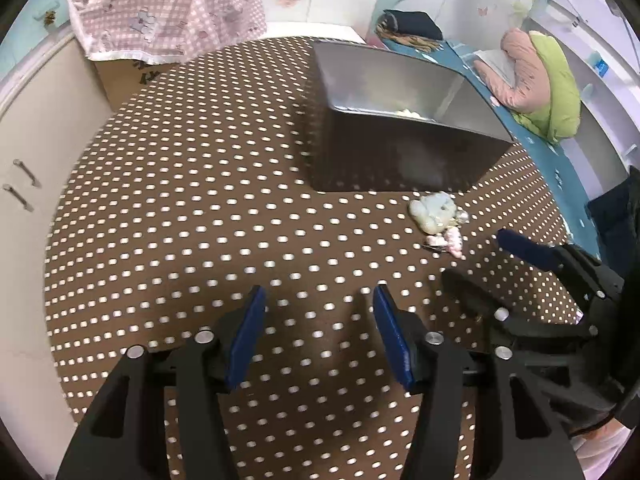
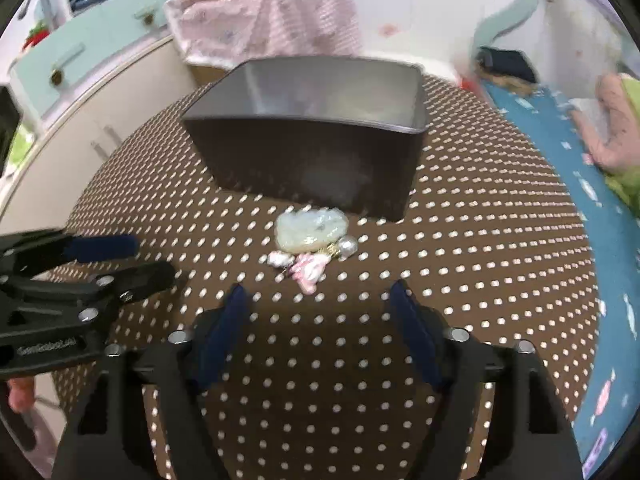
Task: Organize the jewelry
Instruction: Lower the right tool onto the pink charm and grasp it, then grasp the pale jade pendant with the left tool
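A small heap of jewelry (image 2: pixel 310 246) lies on the brown, white-dotted tabletop (image 2: pixel 480 260), just in front of the near wall of a dark grey rectangular box (image 2: pixel 308 160). The heap is a pale, milky green carved piece (image 2: pixel 310 228) at the back, a round silvery pearl bead (image 2: pixel 347 247) touching its right edge beside a bit of gold-coloured metal, and a few small pink-and-white pieces (image 2: pixel 306 266) at the front (their exact shapes are too blurred to tell). From the left wrist view the same heap (image 1: pixel 438 218) sits to the right, close to the box (image 1: pixel 400 156), whose grey inside holds something pale. The right hand-held gripper (image 2: pixel 316 300) hangs just short of the heap, jaws spread wide and empty. The left hand-held gripper (image 1: pixel 320 304) is likewise wide open over bare tabletop, holding nothing, well to the left of the jewelry.
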{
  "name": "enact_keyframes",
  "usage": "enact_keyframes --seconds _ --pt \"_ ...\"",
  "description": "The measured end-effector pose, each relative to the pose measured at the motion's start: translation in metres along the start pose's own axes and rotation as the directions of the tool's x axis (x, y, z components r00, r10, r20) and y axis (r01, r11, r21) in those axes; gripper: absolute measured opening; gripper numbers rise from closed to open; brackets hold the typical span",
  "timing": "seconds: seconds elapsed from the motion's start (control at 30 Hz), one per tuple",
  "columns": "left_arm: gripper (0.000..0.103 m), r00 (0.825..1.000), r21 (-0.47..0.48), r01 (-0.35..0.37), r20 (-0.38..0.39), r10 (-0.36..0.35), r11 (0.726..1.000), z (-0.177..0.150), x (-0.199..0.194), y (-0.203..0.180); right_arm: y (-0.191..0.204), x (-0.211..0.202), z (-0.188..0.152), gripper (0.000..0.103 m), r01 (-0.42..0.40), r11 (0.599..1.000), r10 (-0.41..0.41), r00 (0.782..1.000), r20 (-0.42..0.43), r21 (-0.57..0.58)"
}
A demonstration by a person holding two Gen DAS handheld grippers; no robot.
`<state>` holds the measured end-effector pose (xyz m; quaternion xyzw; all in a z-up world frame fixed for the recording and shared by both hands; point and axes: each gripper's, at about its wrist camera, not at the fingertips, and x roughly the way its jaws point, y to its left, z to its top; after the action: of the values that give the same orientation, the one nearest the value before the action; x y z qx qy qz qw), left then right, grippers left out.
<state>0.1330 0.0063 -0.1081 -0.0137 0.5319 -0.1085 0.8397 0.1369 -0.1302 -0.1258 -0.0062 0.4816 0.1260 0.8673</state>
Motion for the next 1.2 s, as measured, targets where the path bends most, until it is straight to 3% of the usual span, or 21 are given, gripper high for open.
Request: enact_keyframes --seconds 0.1,0.23,0.3,0.33,0.37,0.77,1.2 --pt "0.055 1.0 -0.006 0.0 0.0 0.0 1.0 -0.003 -0.004 0.006 0.005 0.004 0.001 0.072 -0.031 1.0 0.031 0.999 -0.008 -0.005" --pt "0.055 1.0 -0.024 -0.004 0.0 0.004 1.0 -0.009 -0.006 0.021 0.019 0.015 0.003 0.068 0.046 0.998 -0.046 0.999 0.006 -0.053" --pt "0.055 1.0 -0.033 -0.004 -0.004 0.004 0.999 -0.014 -0.008 0.028 0.022 0.015 0.006 0.049 0.025 0.997 -0.024 1.0 0.014 -0.068" --pt "0.055 1.0 -0.037 -0.005 -0.005 0.004 0.999 -0.015 -0.008 0.03 0.026 0.014 0.008 0.029 0.009 0.996 -0.008 1.0 0.01 -0.088" --pt "0.055 1.0 -0.04 -0.002 -0.001 0.002 0.999 -0.017 -0.01 0.033 0.029 0.013 0.009 0.02 -0.004 0.995 0.005 1.0 0.003 -0.102" --pt "0.055 0.997 -0.005 0.071 0.028 -0.071 0.997 -0.019 -0.019 0.019 0.02 -0.001 -0.005 0.019 0.017 0.999 -0.018 1.0 -0.006 -0.035" --pt "0.055 0.995 0.054 0.094 0.023 -0.095 0.994 0.012 -0.002 -0.037 -0.039 -0.014 -0.02 0.019 0.047 0.997 -0.048 0.999 0.023 0.064"
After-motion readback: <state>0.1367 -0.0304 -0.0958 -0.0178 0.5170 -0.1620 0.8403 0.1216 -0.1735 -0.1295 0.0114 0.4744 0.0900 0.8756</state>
